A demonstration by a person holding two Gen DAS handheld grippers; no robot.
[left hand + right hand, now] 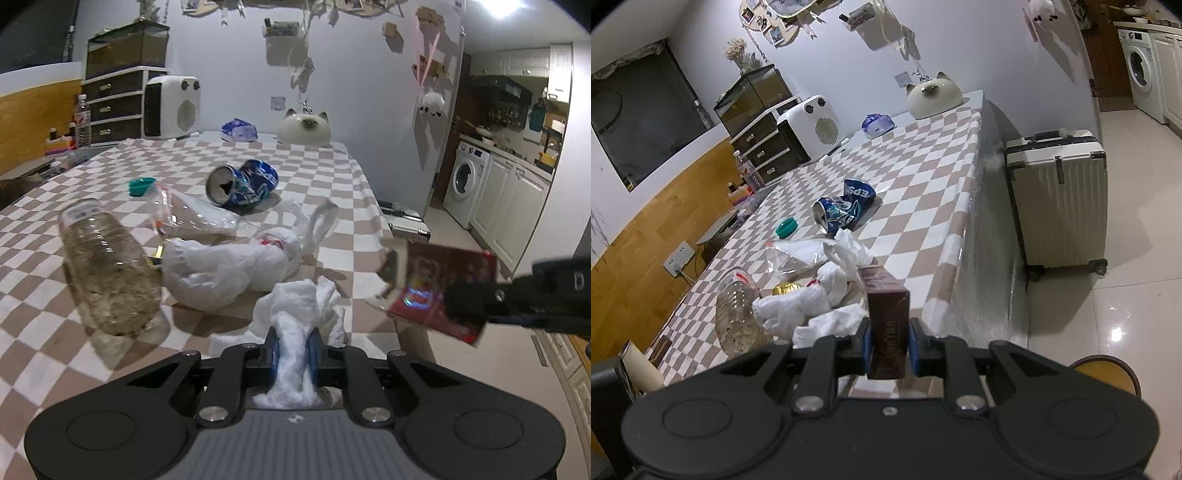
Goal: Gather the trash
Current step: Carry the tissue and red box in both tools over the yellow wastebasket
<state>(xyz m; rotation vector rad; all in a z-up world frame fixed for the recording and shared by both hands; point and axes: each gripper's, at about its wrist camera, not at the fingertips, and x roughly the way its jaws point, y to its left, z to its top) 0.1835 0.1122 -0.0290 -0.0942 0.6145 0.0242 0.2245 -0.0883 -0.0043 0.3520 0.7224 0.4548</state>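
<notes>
The left gripper (294, 349) has its blue pads squeezed tight on a crumpled white tissue (295, 314), which bunches up between them at the near edge of the table; it looks feather-light and soft, so a pinch anywhere on the wad should hold, though a loose corner could tear away. The right gripper (889, 349) is clamped across the narrow sides of a dark red cigarette box (888, 314), held off the table's near corner; thin cardboard of that sort likely dents under pressure but is stiff enough to stay put. Still lying on the table are a clear plastic bottle (107, 269) on its side, a knotted white plastic bag (236, 266), a clear plastic wrapper (192, 216) and a crushed blue can (242, 184), all probably light; the bottle and can may roll or slip, so gripping across their middle seems safest. The checkered tablecloth (325, 177) could ruck up under a dragging finger. Beyond the table, a cream suitcase (1058, 199) stands on a glossy tiled floor (1126, 295).
</notes>
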